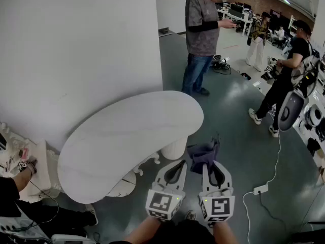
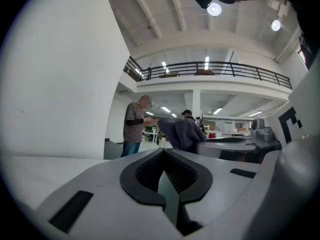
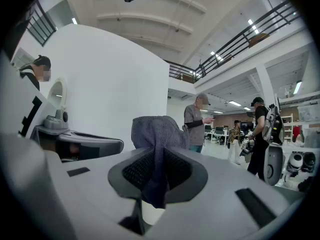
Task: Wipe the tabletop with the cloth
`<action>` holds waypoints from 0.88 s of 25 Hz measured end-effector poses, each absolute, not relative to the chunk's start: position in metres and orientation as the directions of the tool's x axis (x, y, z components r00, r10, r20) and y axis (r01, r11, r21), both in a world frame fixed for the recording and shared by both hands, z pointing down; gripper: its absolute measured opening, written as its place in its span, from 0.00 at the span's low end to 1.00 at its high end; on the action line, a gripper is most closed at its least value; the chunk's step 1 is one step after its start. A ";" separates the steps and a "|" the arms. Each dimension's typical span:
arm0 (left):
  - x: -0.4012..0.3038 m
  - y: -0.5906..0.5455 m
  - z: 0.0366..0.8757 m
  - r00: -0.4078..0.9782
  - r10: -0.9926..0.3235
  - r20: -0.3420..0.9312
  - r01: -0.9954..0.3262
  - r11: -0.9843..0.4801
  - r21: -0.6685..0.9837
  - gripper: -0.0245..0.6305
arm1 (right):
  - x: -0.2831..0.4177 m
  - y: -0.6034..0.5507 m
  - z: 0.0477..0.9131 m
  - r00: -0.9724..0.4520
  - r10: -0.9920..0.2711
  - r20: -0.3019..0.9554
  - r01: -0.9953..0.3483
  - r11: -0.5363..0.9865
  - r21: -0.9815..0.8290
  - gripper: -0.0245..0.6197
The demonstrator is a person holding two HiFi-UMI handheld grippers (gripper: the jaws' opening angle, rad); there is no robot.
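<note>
– Purple-grey cloth (image 3: 156, 134), is that what the right gripper (image 3: 159, 156) has?
– Yes. Its jaws are closed on a fold of it; the rest bunches up above the tips and a short tail hangs below them.
– And the left gripper (image 2: 164, 154)?
– Jaws pressed together with nothing between them. From its own view the cloth (image 2: 182, 133) shows at about 1 o'clock, just beside it.
– Where does all that sit from the head view?
– The left gripper (image 1: 176, 166) and right gripper (image 1: 210, 165) are side by side, low in the middle, marker cubes toward the person. The cloth (image 1: 203, 154) sticks out at 12 o'clock from the right one, over the grey-green floor (image 1: 228, 131).
– So not on the table?
– No. The white oval tabletop (image 1: 127, 133) lies at about 10 o'clock from the grippers, bare, and the cloth is just off its edge, near the white pedestal (image 1: 175, 149).
– Anyone around?
– A person in a grey shirt and jeans (image 1: 202, 34) stands beyond the table at 12 o'clock (looking down at something in hand), and a person in black with a backpack (image 1: 289, 70) is at 2 o'clock. A white cable (image 1: 260, 189) trails on the floor at 3 o'clock.
</note>
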State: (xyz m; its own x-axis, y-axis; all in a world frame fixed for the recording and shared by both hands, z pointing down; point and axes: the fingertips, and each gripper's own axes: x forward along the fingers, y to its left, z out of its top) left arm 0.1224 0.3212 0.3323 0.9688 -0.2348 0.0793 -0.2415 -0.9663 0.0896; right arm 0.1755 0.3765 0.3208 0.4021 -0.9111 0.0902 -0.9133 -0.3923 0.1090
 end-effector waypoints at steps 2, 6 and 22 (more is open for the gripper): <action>0.120 0.319 0.332 0.970 -0.230 0.079 -0.237 -0.967 0.094 0.04 | 0.173 0.375 0.321 0.409 -0.908 0.088 -0.910 -0.400 0.107 0.10; 0.116 0.311 0.336 0.972 -0.220 0.084 -0.228 -0.969 0.097 0.04 | 0.170 0.369 0.322 0.423 -0.902 0.083 -0.905 -0.415 0.098 0.10; 0.144 0.286 0.371 0.954 -0.256 0.159 -0.277 -0.952 0.128 0.04 | 0.210 0.360 0.350 0.443 -0.884 0.146 -0.896 -0.439 0.061 0.10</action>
